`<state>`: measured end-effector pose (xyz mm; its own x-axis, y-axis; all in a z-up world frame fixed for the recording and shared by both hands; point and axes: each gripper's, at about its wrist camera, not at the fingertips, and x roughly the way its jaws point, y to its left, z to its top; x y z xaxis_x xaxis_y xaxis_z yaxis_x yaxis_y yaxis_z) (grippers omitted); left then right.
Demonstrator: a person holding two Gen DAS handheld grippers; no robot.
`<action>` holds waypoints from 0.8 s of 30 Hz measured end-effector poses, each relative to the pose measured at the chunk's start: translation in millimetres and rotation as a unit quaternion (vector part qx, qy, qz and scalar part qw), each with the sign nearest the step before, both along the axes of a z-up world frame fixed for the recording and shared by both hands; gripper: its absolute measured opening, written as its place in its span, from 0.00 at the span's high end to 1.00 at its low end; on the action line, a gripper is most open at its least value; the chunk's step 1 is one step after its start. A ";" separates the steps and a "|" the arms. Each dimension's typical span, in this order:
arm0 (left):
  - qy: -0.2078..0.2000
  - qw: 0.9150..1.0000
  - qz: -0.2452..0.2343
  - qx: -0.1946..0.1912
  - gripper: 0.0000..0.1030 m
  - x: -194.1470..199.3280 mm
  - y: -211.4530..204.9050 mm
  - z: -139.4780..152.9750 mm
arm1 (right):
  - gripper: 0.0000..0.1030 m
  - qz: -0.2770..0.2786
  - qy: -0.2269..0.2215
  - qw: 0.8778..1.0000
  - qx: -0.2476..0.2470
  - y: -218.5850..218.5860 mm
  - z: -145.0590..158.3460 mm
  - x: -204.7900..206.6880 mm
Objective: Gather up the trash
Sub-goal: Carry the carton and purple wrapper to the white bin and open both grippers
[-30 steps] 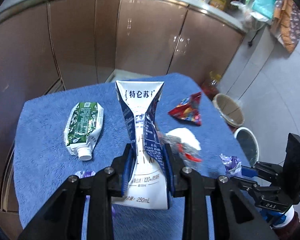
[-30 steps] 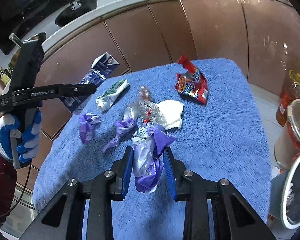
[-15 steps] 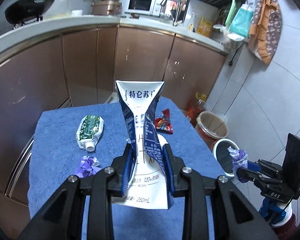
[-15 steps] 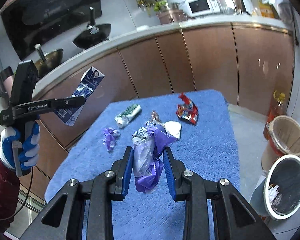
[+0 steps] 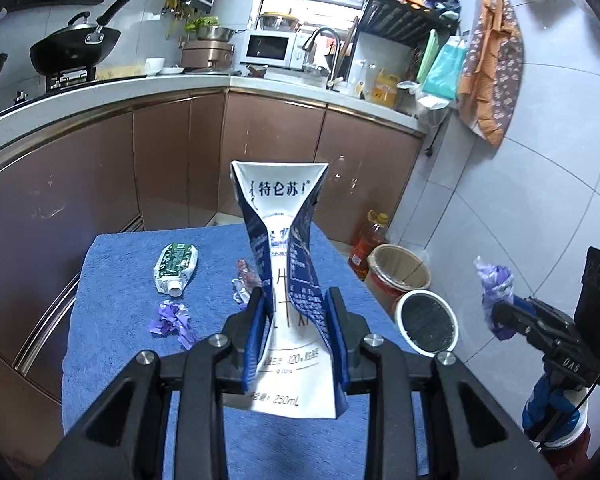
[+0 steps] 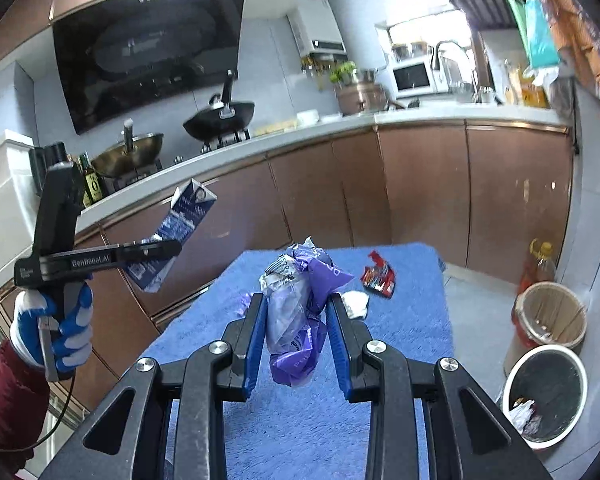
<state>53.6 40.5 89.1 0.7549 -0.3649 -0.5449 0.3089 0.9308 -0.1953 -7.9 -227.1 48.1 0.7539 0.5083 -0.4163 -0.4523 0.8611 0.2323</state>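
Grippers both came up off the blue towel (image 5: 112,360) over the last second: a second ago both views sat low over the trash, now the counter, wok and microwave fill the upper half of each view and the towel-covered table looks small below. Both loads rode along unchanged.

Left gripper (image 5: 296,332) was clenched on the crushed milk carton (image 5: 284,264). Pads pinched it at its narrowed waist; the top flared above the jaws and the base stuck out below them. In the right view the same carton (image 6: 180,232) hung tilted in the air, well clear of the table.

Right gripper (image 6: 296,336) was clamped on the crumpled purple wrapper (image 6: 300,312), squeezed between the blue pads, with the wad bulging above and below the grip.

My read: the pick phase was done for these two and this was the carry. The white-rimmed bin (image 6: 544,396) sat on the floor to the right of the table, beside a wicker basket (image 6: 552,316), already with some scraps inside. Both loads were well above it and to its left, the wrapper nearer.

Left on the towel: green pouch (image 5: 176,260), purple scrap (image 5: 170,316), red snack bag (image 6: 378,276), white tissue (image 6: 356,302), clear wrapper (image 5: 244,280). Task roughly a third done, I'd guess.
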 end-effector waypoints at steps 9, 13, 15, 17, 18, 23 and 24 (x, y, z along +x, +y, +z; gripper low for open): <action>-0.014 0.999 -0.039 -0.005 0.73 -10.0 -43.3 12.6 | 0.73 -0.047 -0.033 0.998 0.010 -34.9 17.7 -23.5; -0.005 0.998 -0.070 -0.003 0.73 2.1 -80.5 9.0 | 0.73 -0.079 -0.035 0.996 0.016 -61.3 15.5 -26.1; 0.004 0.996 -0.088 -0.001 0.73 11.7 -102.2 4.1 | 0.73 -0.097 -0.034 0.995 0.019 -75.0 11.9 -24.6; 0.011 0.994 -0.106 0.003 0.73 22.1 -122.9 -2.0 | 0.73 -0.117 -0.031 0.992 0.020 -90.7 7.0 -22.1; 0.014 0.994 -0.112 0.004 0.73 25.6 -130.8 -4.3 | 0.72 -0.130 -0.028 0.991 0.019 -99.6 3.6 -19.5; 0.041 0.988 -0.151 0.011 0.73 55.3 -186.2 -25.8 | 0.73 -0.175 -0.010 0.984 0.027 -142.2 -16.5 -7.1; 0.048 0.986 -0.157 0.013 0.73 61.4 -196.2 -30.7 | 0.72 -0.184 -0.004 0.983 0.030 -150.8 -22.4 -3.6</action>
